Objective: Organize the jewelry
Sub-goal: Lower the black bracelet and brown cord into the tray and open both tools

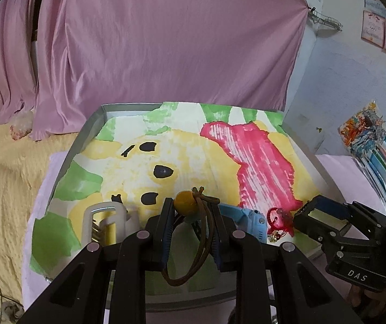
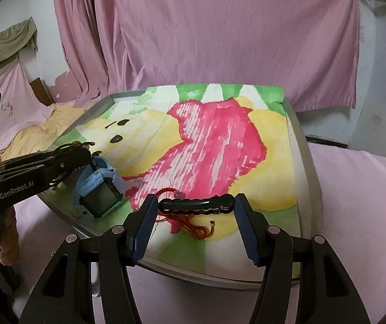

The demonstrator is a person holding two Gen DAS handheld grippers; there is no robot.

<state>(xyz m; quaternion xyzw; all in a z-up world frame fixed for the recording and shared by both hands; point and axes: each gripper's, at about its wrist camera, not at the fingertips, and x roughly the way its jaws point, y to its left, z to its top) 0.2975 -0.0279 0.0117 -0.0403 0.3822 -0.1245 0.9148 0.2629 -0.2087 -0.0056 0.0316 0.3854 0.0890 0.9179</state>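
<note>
A brown cord hair tie with a mustard ball (image 1: 184, 202) hangs between the fingers of my left gripper (image 1: 191, 210), which is shut on it; its loop droops toward the camera. A black hair clip (image 2: 195, 205) spans the fingertips of my right gripper (image 2: 195, 209), end to end, touching both blue pads. Under the clip lies a red braided bracelet (image 2: 193, 225) on the painted cloth. A blue smartwatch (image 2: 98, 189) rests by the tray's near left edge, just below the left gripper (image 2: 86, 148). In the left wrist view the watch (image 1: 250, 216) and bracelet (image 1: 279, 218) lie between both grippers.
A grey tray (image 1: 85, 132) lined with a yellow, pink and green painted cloth holds everything. A white holder (image 1: 103, 221) with something gold in it stands left of my left gripper. Pink curtains hang behind, a yellow blanket (image 1: 1, 189) lies left, and stacked books (image 1: 376, 162) lean right.
</note>
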